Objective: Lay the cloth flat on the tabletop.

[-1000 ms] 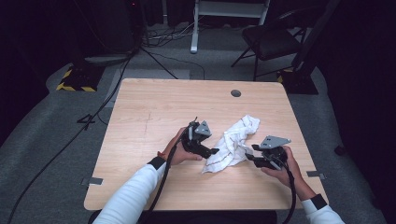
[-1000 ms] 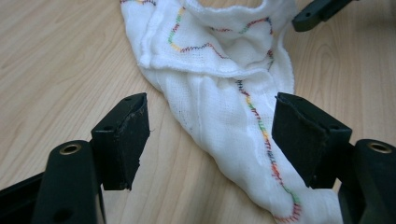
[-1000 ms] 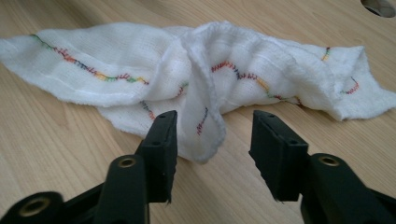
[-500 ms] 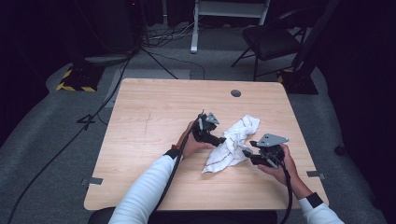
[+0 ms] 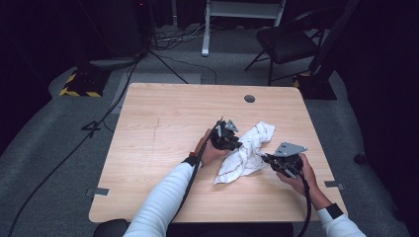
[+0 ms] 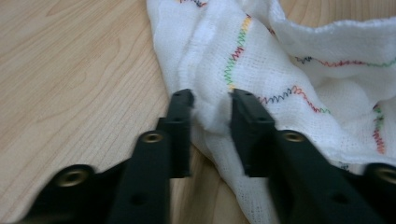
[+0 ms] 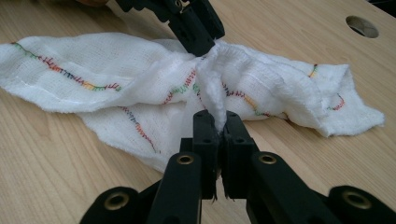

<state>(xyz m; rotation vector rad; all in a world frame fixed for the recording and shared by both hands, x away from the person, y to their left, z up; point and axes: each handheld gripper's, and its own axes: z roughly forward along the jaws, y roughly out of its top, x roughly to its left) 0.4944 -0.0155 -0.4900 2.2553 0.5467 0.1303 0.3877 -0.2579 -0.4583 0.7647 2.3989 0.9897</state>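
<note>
A pale wooden worktop (image 5: 163, 148) with a round cable hole (image 5: 249, 98) beyond the tongs stands on grey carpet (image 5: 54, 148). Past its far edge the dim room holds a black chair (image 5: 284, 42), a white stand (image 5: 207, 29), loose floor cables (image 5: 173, 37) and a yellow-black striped base (image 5: 79, 89) far left of the tongs

My left claw (image 5: 236, 143): forearm in a white sleeve reaching forward and rightward, jaws just drawn in, a fold of the cloth (image 5: 245, 150) between them. My right claw (image 5: 267, 159): held low at my right side, pointing left, jaws just closed and clamped on a pinch of cloth.
</note>
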